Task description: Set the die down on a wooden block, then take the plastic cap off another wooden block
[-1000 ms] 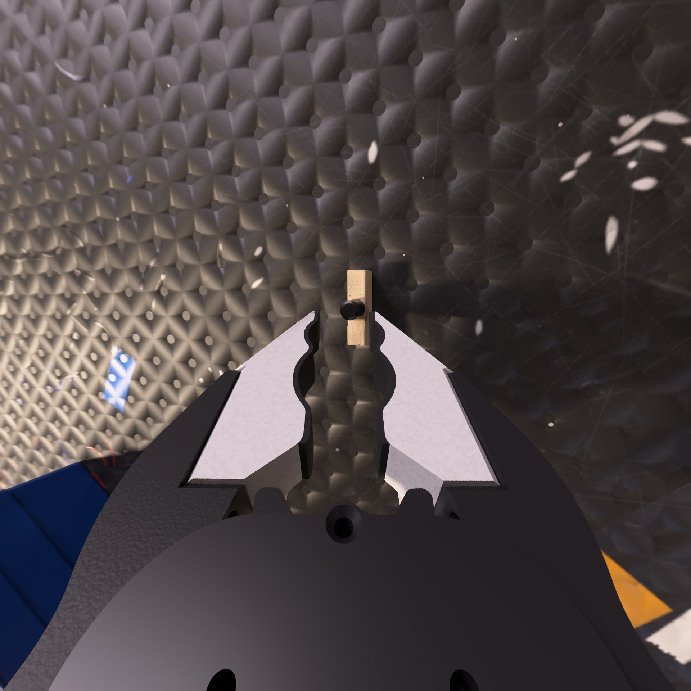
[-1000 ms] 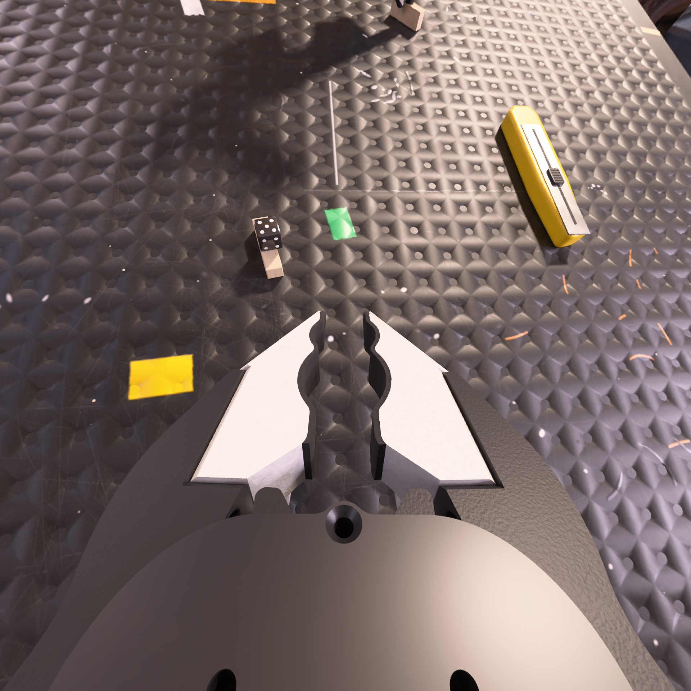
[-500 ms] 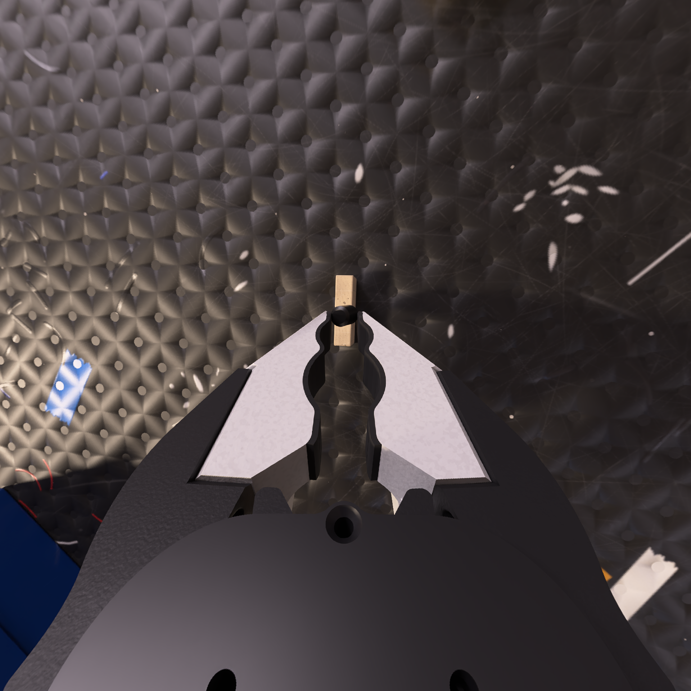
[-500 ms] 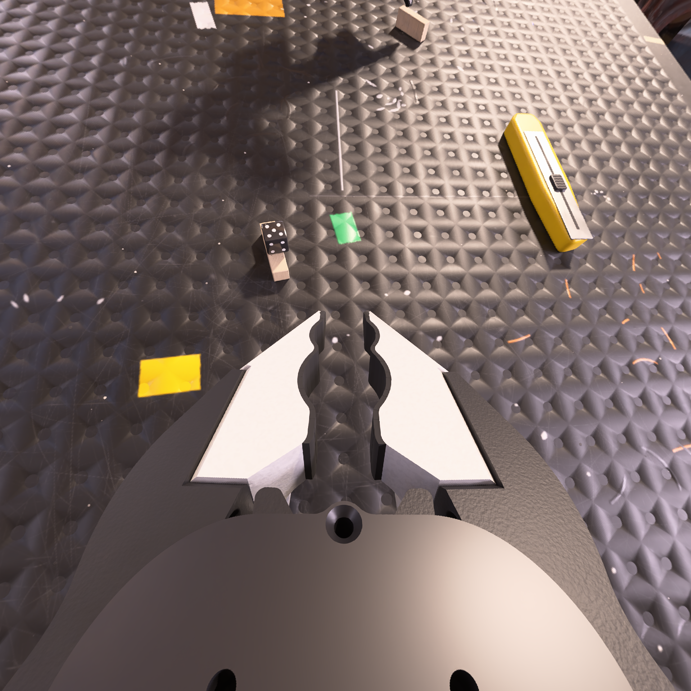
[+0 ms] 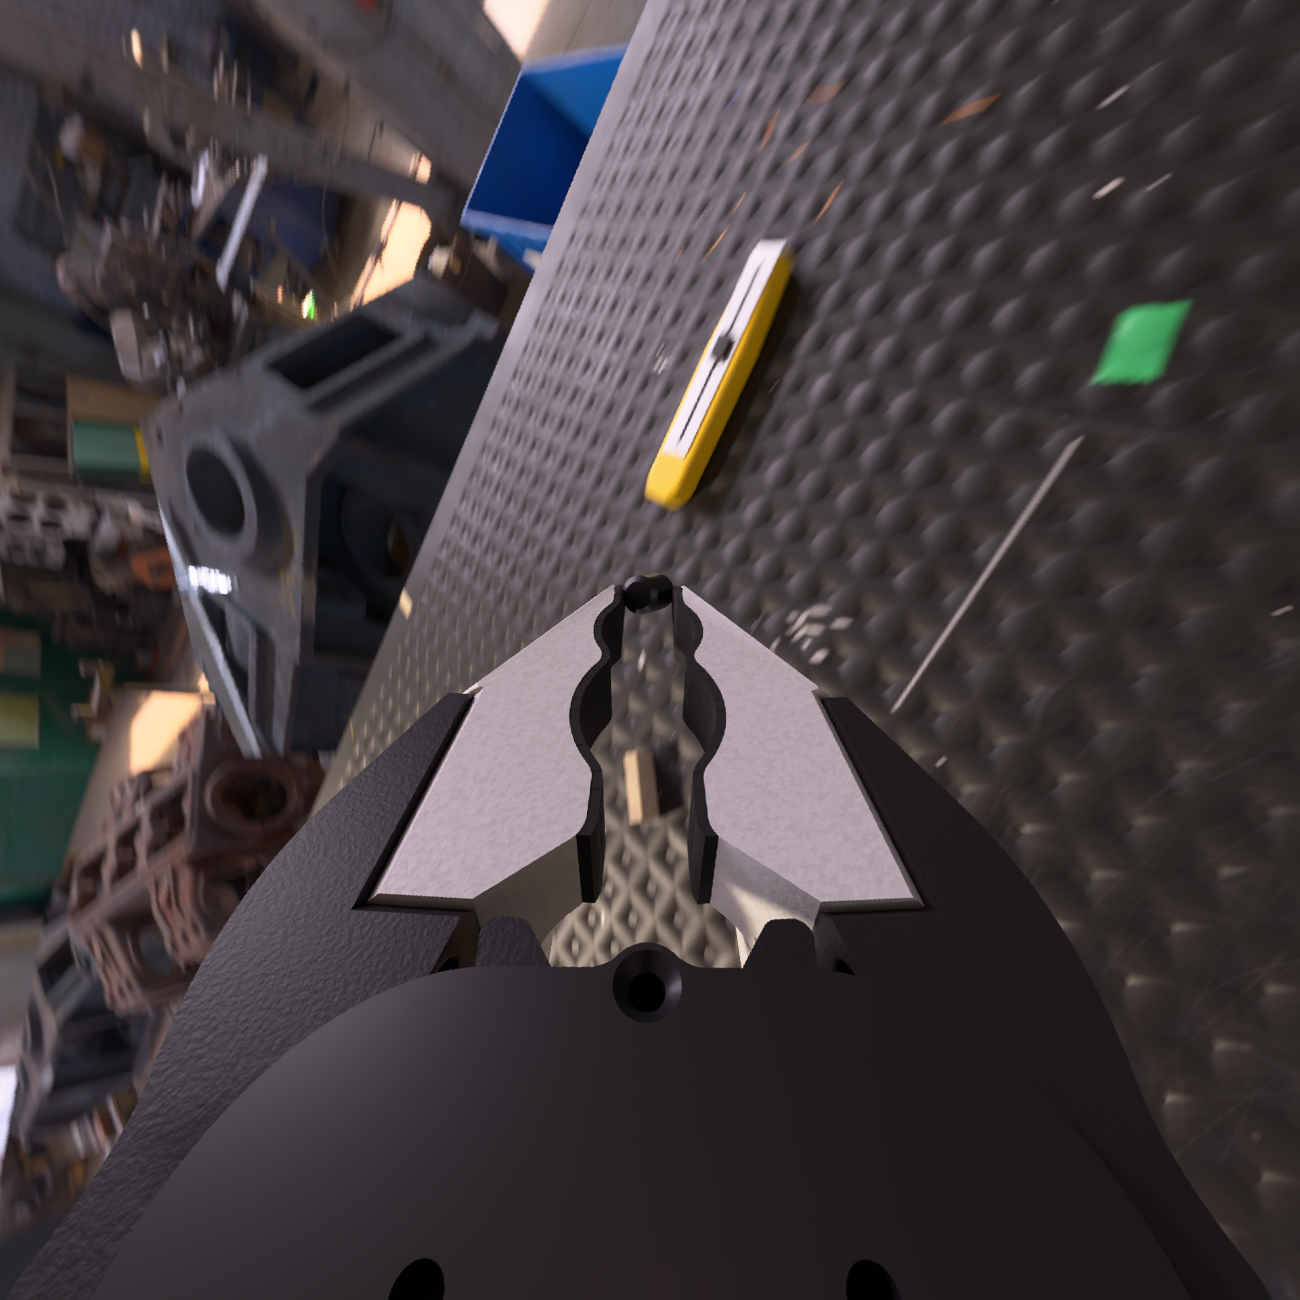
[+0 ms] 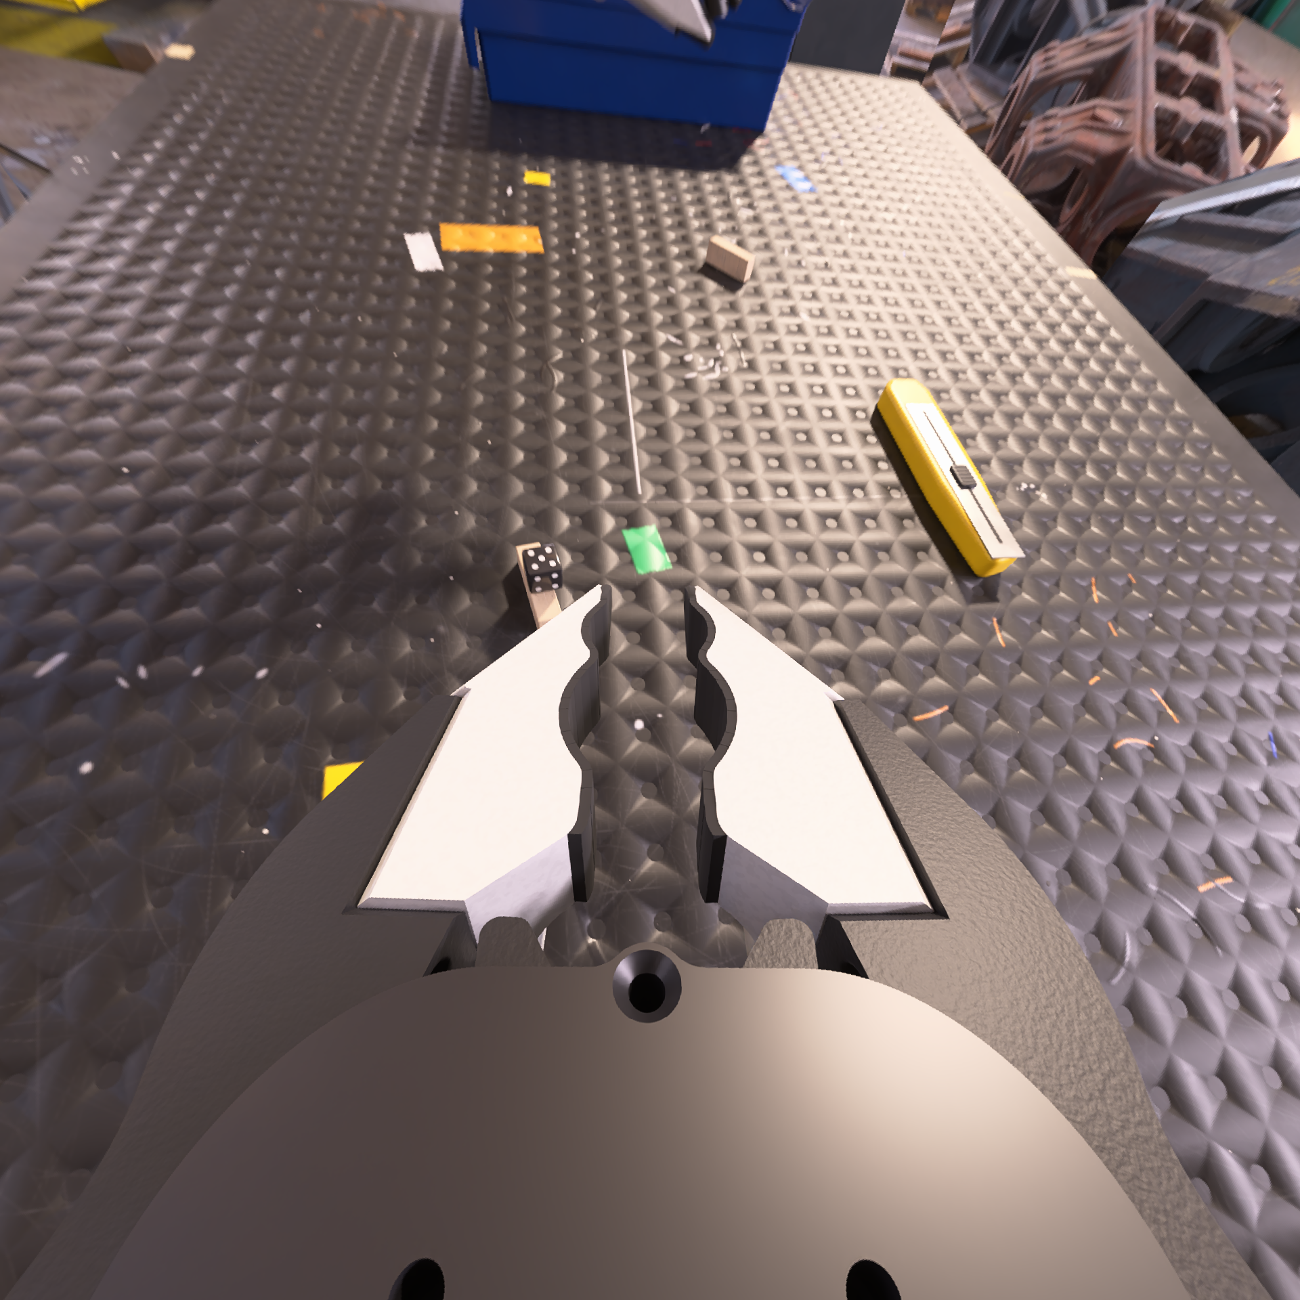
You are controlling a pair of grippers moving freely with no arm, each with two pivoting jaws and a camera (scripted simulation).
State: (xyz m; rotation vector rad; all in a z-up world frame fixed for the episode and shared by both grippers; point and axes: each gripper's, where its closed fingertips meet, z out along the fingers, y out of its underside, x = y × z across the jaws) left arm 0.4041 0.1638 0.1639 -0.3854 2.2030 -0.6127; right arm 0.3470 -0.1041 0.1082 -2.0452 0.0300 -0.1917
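My left gripper (image 5: 648,594) is shut on the small black plastic cap (image 5: 647,593) at its fingertips, lifted off and tilted over the mat. The bare wooden block (image 5: 639,795) it came from lies below, seen between the fingers; it also shows far back in the right wrist view (image 6: 730,259). The black die (image 6: 543,567) rests on another wooden block (image 6: 540,599) just left of my right gripper (image 6: 647,598), which is open, empty and above the mat.
A yellow utility knife (image 6: 946,475) lies right of centre, also in the left wrist view (image 5: 717,373). A green patch (image 6: 646,549), a thin metal rod (image 6: 631,422) and tape scraps lie on the studded mat (image 6: 281,422). A blue bin (image 6: 626,63) stands at the far edge.
My left gripper closed on the cap, lifted it off the block and swung sharply, tilting its view. My right gripper pulled back and up from the die and block.
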